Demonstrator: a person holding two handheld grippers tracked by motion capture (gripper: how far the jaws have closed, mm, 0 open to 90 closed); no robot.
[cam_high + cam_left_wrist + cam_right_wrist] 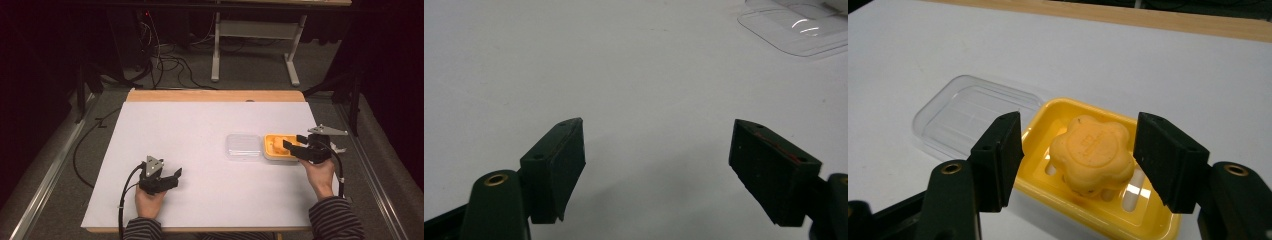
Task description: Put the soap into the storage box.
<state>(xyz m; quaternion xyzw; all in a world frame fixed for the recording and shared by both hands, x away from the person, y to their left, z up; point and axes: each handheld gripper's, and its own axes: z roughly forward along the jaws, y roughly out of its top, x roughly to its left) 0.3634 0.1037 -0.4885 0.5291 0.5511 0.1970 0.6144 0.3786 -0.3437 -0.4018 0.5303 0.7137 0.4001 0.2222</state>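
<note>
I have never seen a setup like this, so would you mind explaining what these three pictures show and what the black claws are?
A person sits at a white table holding a hand-held two-jaw gripper in each hand. The high view looks down from above. The other two come from cameras riding on the grippers, looking along their black jaws. The left gripper is open over bare table and holds nothing. The right gripper is open too, its jaws standing either side of an orange flower-shaped soap without gripping it. The soap lies in a yellow soap dish. A clear plastic lid lies beside the dish on the table.
</note>
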